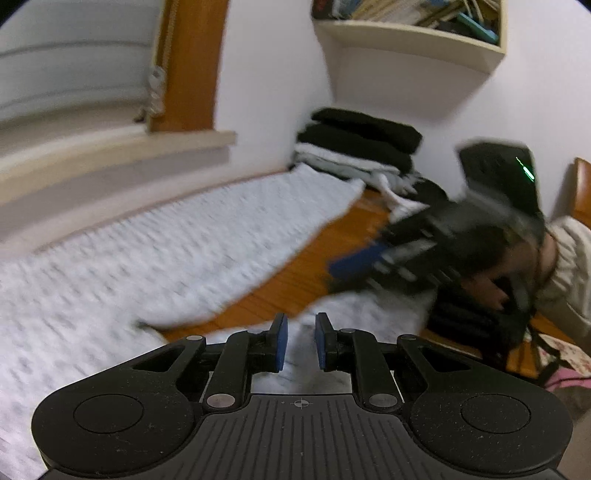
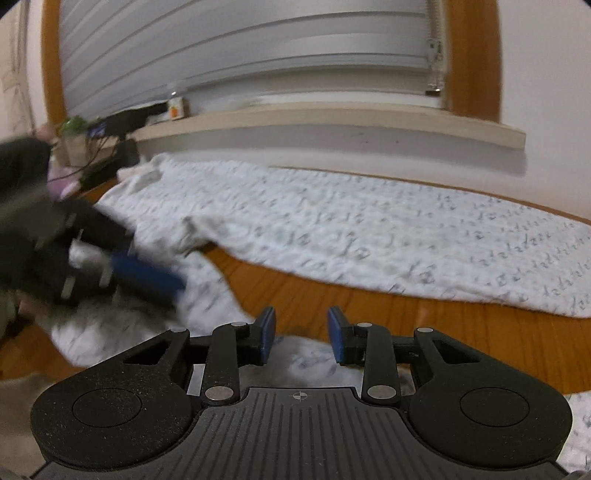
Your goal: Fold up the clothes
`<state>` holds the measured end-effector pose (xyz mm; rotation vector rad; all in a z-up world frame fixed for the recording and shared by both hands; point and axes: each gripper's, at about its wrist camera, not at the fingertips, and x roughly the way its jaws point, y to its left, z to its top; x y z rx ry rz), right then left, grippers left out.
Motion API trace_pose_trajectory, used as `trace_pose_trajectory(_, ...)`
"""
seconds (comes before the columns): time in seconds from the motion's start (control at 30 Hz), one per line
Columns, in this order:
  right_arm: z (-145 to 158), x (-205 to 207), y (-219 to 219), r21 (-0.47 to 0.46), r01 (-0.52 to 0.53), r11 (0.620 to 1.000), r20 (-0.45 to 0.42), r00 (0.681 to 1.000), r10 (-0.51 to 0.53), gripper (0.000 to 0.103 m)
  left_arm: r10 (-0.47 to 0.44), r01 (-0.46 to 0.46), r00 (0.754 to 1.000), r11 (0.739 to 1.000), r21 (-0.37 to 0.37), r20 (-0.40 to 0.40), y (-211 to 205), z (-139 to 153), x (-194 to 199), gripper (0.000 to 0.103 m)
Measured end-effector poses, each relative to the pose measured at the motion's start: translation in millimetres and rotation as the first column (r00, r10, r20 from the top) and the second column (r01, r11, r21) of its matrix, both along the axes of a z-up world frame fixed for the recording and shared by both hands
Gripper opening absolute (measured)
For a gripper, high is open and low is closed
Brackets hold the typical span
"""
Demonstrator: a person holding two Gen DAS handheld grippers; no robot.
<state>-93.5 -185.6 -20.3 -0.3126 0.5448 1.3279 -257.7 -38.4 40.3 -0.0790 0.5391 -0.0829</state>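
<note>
A white garment with a small grey print [image 1: 147,258] lies spread over a wooden surface [image 1: 295,280], one edge folded toward me. My left gripper [image 1: 301,343] hovers low over a near flap of it, its blue pads a little apart and the cloth showing through the gap. My right gripper [image 1: 351,269] comes in blurred from the right. In the right wrist view the same garment [image 2: 369,229] stretches along the wall. The right gripper [image 2: 302,336] stands open above a near fold, nothing between its pads. The left gripper [image 2: 162,284] is a blur at the left, over the cloth.
A stack of folded black and white clothes [image 1: 362,147] sits in the far corner under a shelf of books [image 1: 406,22]. A window sill [image 2: 332,122] runs behind the garment. A person's sleeve [image 1: 569,258] is at the right edge. A plant and dark items [image 2: 110,125] stand at far left.
</note>
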Motion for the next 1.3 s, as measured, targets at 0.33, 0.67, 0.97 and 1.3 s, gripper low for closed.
trace_pose_trajectory(0.33,-3,0,-26,0.003,-0.042,0.999,-0.004,0.999,0.042,0.033,-0.059,0.07,0.985,0.996,0.06,-0.162,20,-13,37,0.043)
trace_pose_trajectory(0.67,-5,-3,-39,-0.007,-0.085,0.996,0.031,0.996,0.086,0.039,-0.046,0.054,0.992,0.997,0.063,-0.119,21,-17,37,0.017)
trace_pose_trajectory(0.97,26,82,-122,0.005,0.35,0.937,0.174,0.922,-0.345,0.047,0.03,-0.029,0.999,0.999,0.032,-0.017,23,-10,23,0.004)
trace_pose_trajectory(1.3,-1,198,-167,-0.041,0.621,0.783,-0.004,0.783,-0.622,0.046,0.078,-0.076,0.994,0.997,-0.033,0.079,31,-1,16,0.004)
